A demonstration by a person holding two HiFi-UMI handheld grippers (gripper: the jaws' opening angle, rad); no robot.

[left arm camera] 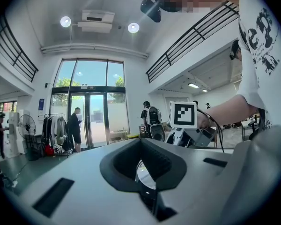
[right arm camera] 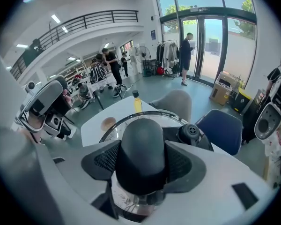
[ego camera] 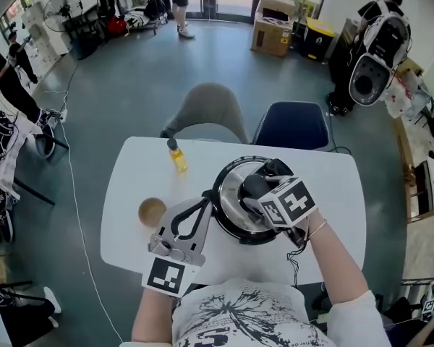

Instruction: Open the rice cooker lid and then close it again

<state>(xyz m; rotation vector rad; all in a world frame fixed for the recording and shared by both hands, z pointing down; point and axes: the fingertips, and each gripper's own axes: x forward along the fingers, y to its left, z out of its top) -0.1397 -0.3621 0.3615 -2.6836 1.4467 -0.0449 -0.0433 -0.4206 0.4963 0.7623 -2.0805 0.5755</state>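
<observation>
A black rice cooker [ego camera: 240, 234] stands in the middle of a white table [ego camera: 130, 186]. Its glass lid [ego camera: 231, 188] with a metal rim lies over the pot; whether it rests fully on it I cannot tell. My right gripper [ego camera: 257, 190] comes down from the near right and is shut on the lid's black knob [right arm camera: 141, 146], its pads on both sides of the knob. My left gripper [ego camera: 211, 210] lies level at the cooker's left side. Its jaws stand nearly together on a shiny edge of the cooker's rim [left arm camera: 143, 172].
A small yellow bottle [ego camera: 177, 156] and a brown cup [ego camera: 152, 212] stand on the table left of the cooker. A grey chair [ego camera: 210, 110] and a blue chair [ego camera: 293, 125] are pushed in at the far side. People stand farther off in the hall.
</observation>
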